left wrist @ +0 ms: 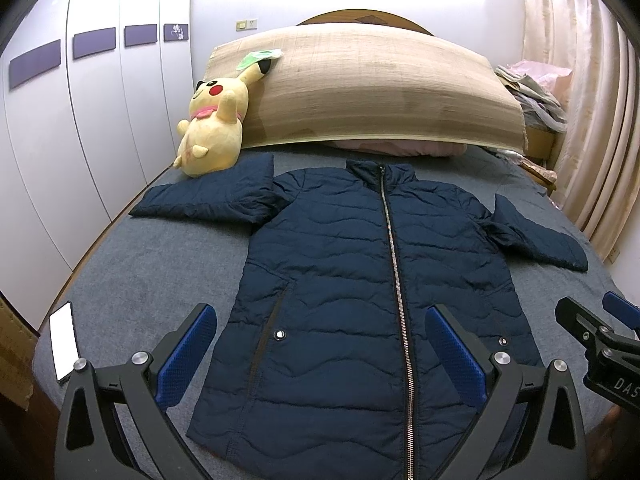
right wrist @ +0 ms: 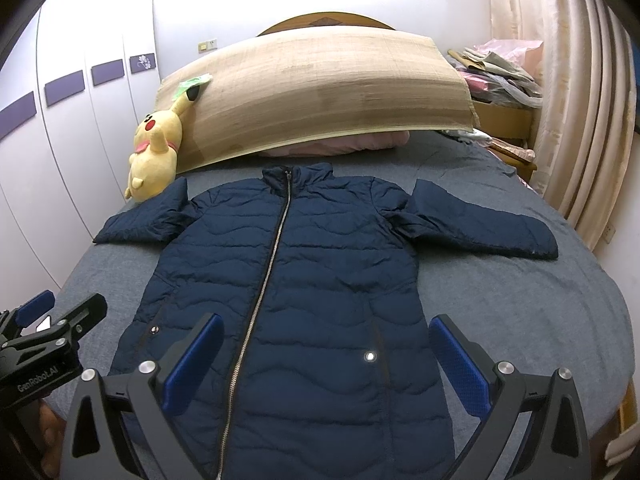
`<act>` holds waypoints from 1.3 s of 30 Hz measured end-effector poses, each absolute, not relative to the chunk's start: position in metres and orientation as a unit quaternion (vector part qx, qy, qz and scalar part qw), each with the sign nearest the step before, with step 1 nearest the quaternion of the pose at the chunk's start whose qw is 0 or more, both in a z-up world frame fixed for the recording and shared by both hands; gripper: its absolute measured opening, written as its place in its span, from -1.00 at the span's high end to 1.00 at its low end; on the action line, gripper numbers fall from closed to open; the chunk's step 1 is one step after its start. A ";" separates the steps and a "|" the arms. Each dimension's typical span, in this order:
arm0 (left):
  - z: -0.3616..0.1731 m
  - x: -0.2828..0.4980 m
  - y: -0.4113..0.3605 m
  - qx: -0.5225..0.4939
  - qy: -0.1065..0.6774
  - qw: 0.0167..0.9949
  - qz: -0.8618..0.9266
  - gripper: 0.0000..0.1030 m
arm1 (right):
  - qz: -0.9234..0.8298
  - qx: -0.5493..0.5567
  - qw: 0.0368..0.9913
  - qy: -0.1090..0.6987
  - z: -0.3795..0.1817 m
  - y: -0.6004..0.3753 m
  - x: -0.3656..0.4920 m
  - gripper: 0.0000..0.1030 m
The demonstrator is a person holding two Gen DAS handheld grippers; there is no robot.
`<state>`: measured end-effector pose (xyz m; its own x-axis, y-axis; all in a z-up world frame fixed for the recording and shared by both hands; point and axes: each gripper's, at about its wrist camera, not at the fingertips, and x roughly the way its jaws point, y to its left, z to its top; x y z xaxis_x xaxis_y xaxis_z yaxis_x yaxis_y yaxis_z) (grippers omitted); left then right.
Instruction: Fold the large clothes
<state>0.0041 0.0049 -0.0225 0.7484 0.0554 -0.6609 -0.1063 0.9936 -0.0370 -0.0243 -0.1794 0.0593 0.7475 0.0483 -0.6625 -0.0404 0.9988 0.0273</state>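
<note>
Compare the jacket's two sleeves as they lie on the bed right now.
The left sleeve touches the yellow plush toy at its upper edge; the right sleeve touches nothing but the bed. The left lies nearly level; the right slants down towards its cuff. Both are spread outward, unfolded.

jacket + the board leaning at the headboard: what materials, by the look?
Jacket: probably thin synthetic shell over padding; slight sheen, wavy quilted channels, metal-looking zipper and snaps. Board: seems to be a woven bamboo or rattan mat, matte tan; fine parallel grain, bowed shape.

Navy wave-quilted jacket [left wrist: 360, 280], grey bedsheet [left wrist: 160, 264]
</note>
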 end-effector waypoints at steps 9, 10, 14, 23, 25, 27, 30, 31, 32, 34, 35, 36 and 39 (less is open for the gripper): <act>-0.022 0.005 0.006 -0.037 0.353 0.934 0.044 -1.00 | 0.025 0.004 0.934 0.358 0.057 -0.178 -0.024 -1.00; -0.021 0.006 0.006 -0.037 0.353 0.934 0.044 -1.00 | 0.025 0.005 0.934 0.357 0.057 -0.178 -0.024 -1.00; -0.022 0.007 0.005 -0.035 0.354 0.933 0.046 -1.00 | 0.027 0.006 0.933 0.359 0.056 -0.178 -0.023 -1.00; -0.050 0.022 0.018 -0.039 0.384 0.920 0.066 -1.00 | 0.057 0.057 0.915 0.395 0.028 -0.205 -0.015 -1.00; -0.062 0.028 0.026 -0.053 0.402 0.911 0.072 -1.00 | 0.063 0.089 0.904 0.412 0.013 -0.226 -0.013 -1.00; -0.074 0.034 0.033 -0.065 0.416 0.904 0.077 -1.00 | 0.064 0.128 0.895 0.422 -0.001 -0.250 -0.011 -1.00; -0.085 0.041 0.037 -0.063 0.428 0.897 0.088 -1.00 | 0.062 0.199 0.880 0.427 -0.014 -0.296 -0.002 -1.00; -0.088 0.043 0.038 -0.061 0.431 0.896 0.090 -1.00 | 0.057 0.229 0.876 0.421 -0.017 -0.317 0.004 -1.00; -0.091 0.046 0.039 -0.060 0.433 0.895 0.092 -1.00 | 0.051 0.261 0.873 0.410 -0.019 -0.341 0.010 -1.00; -0.098 0.052 0.042 -0.059 0.439 0.891 0.098 -1.00 | 0.031 0.316 0.865 0.388 -0.022 -0.384 0.023 -1.00; -0.101 0.053 0.043 -0.060 0.441 0.890 0.100 -1.00 | 0.022 0.343 0.860 0.377 -0.024 -0.404 0.030 -1.00; -0.105 0.056 0.044 -0.061 0.444 0.888 0.102 -1.00 | 0.011 0.373 0.853 0.364 -0.026 -0.429 0.038 -1.00; -0.115 0.064 0.047 -0.062 0.450 0.884 0.111 -1.00 | -0.014 0.453 0.826 0.335 -0.041 -0.492 0.066 -1.00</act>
<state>0.0642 0.0473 -0.1154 0.5707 0.1405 -0.8091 -0.2525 0.9676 -0.0101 0.0664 -0.4921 -0.0415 0.7754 0.2794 -0.5663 0.3268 0.5898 0.7385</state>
